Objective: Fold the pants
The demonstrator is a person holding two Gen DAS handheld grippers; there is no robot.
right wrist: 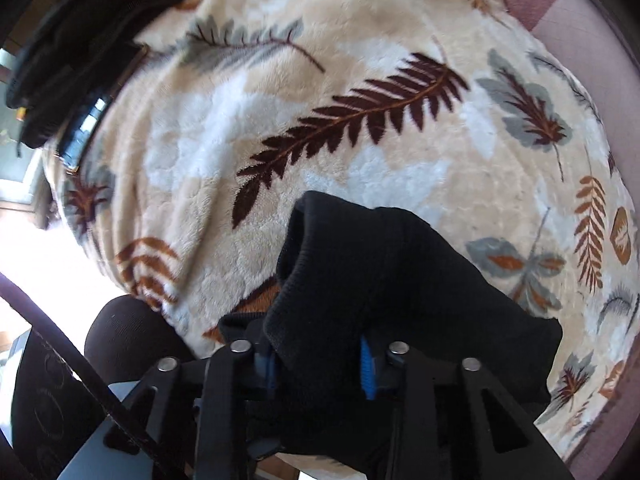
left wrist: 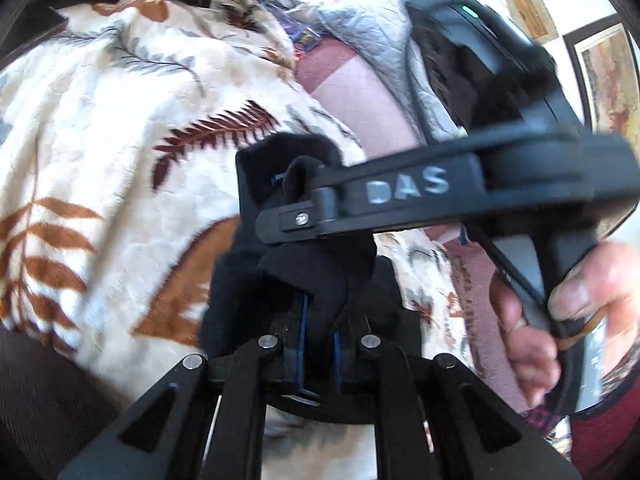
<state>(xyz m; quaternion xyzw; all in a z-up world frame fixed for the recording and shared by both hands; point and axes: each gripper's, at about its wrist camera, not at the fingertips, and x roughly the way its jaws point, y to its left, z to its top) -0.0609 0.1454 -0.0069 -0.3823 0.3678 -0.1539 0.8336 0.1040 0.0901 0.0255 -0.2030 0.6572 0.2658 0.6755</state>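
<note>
The black knit pants (right wrist: pixel 360 280) are bunched and held above a cream leaf-print blanket (right wrist: pixel 280 128). My right gripper (right wrist: pixel 320 360) is shut on a thick fold of the pants, with blue pads (right wrist: pixel 367 368) showing either side of the cloth. In the left wrist view my left gripper (left wrist: pixel 318 332) is shut on another bunch of the black pants (left wrist: pixel 280 264). The right gripper (left wrist: pixel 304 188) reaches in from the right, marked DAS, held by a hand (left wrist: pixel 568 300), and clamps the same fabric just above my left fingers.
The blanket (left wrist: pixel 100 140) covers a bed. A pink sheet (left wrist: pixel 352 92) and a grey quilt (left wrist: pixel 372 28) lie beyond it. More dark clothing (right wrist: pixel 72 40) lies at the blanket's upper left edge. Framed pictures (left wrist: pixel 604 76) hang on the wall.
</note>
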